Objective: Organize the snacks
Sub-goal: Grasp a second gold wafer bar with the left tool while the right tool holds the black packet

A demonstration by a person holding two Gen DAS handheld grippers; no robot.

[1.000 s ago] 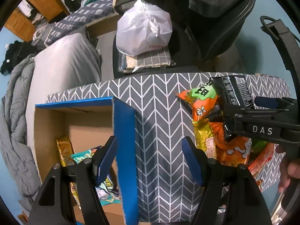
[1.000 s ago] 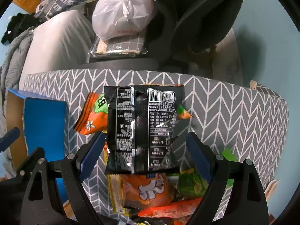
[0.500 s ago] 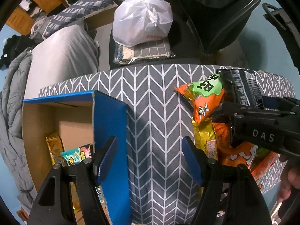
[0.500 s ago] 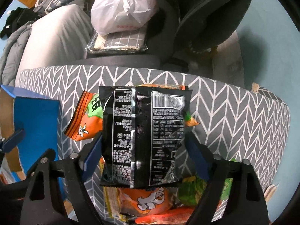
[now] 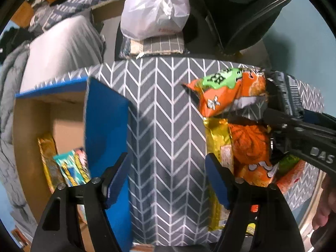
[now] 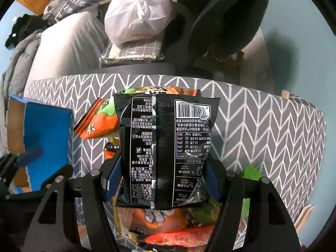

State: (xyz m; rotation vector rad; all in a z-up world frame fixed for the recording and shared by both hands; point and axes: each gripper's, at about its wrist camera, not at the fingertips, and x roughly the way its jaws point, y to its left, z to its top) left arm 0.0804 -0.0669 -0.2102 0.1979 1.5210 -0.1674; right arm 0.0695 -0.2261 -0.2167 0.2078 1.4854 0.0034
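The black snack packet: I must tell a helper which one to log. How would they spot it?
On the grey herringbone table, right of the blue cardboard box, lies a heap of snack bags. The black snack packet sits atop it, between the right gripper fingers, which have been closing. Its neighbours are orange, yellow and green; it alone is black with white print and a barcode.

I see a black snack packet (image 6: 166, 147), printed back up, atop a pile of orange, yellow and green snack bags (image 5: 247, 145) on the right. The blue-sided cardboard box (image 5: 105, 121) stands left, holding a few packets (image 5: 69, 168).
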